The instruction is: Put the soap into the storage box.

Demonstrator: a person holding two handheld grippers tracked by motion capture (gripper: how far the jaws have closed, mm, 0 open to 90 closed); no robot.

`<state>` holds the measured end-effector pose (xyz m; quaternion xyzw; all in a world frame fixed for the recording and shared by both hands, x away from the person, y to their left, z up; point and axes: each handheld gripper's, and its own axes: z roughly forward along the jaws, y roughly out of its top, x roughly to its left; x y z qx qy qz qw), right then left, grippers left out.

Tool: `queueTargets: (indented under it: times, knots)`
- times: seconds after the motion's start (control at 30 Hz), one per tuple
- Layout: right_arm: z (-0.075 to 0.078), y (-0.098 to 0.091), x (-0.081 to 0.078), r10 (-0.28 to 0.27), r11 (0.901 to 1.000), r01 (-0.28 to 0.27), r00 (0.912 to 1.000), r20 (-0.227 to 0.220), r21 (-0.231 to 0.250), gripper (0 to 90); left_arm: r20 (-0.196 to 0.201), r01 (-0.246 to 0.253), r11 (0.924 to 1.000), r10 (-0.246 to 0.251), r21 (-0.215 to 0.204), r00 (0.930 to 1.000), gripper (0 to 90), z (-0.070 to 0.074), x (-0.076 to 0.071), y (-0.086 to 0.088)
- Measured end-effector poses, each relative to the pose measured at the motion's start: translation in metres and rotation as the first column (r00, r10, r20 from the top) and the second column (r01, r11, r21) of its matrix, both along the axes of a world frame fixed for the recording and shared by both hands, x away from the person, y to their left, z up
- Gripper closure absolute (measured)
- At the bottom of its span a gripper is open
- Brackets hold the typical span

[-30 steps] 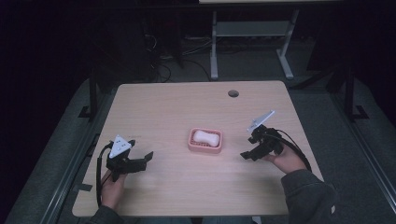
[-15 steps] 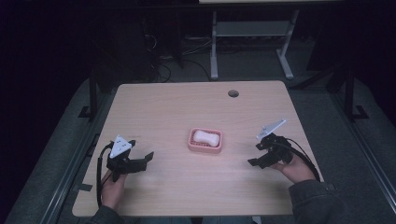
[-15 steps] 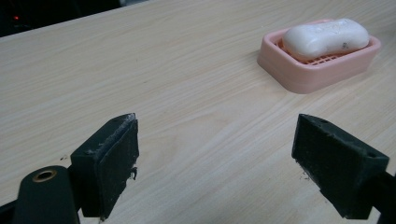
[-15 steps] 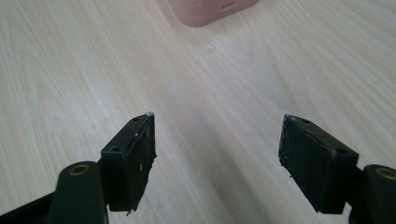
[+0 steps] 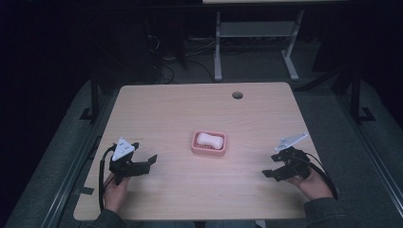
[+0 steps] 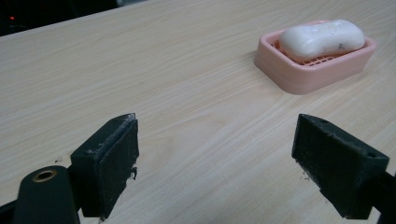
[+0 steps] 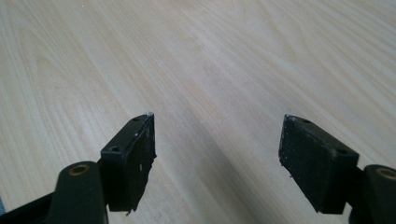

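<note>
1. Left gripper (image 5: 142, 164), held in the person's left hand (image 5: 115, 190), rests low over the pale wood-grain table (image 5: 180, 109) near its left front edge; its black jaws stand wide apart with nothing between them, aimed toward the dish.
2. Soap comes next: a white rounded bar of soap (image 5: 210, 139) lies in a pink rectangular plastic soap dish (image 5: 208, 150) at the table's middle, well apart from both grippers.
3. The bar looks hard, smooth and probably slippery, and fairly light; I would pinch it across its narrow waist, pads on the long sides, pressing gently so it does not squirt out.
4. The slotted dish seems light and may slide or lift with the bar.
5. Right gripper (image 5: 278, 167), in the right hand (image 5: 313, 185), hovers near the right front edge, jaws apart and empty.
</note>
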<state>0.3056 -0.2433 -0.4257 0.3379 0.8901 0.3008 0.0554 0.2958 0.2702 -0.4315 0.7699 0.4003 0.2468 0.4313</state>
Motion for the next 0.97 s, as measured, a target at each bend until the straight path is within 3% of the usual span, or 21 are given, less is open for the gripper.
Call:
queueTargets:
  times: [0.57,0.77,0.97]
  knots:
    - [-0.019,-0.014,-0.036,-0.045,0.9972,0.043,0.9987,0.025,0.061,25.2,-0.001,0.017,0.9999,-0.017,-0.001,0.9999,14.6,0.001,-0.002,-0.004]
    - [-0.023,-0.022,-0.054,-0.075,0.9940,0.070,0.9954,0.059,0.084,24.6,0.001,0.025,0.9997,-0.025,0.005,0.9997,14.6,0.000,-0.001,-0.008]
    - [-0.025,-0.026,-0.062,-0.089,0.9903,0.079,0.9927,0.081,0.114,24.2,0.011,0.015,0.9999,-0.015,0.006,0.9998,14.6,0.002,-0.002,-0.006]
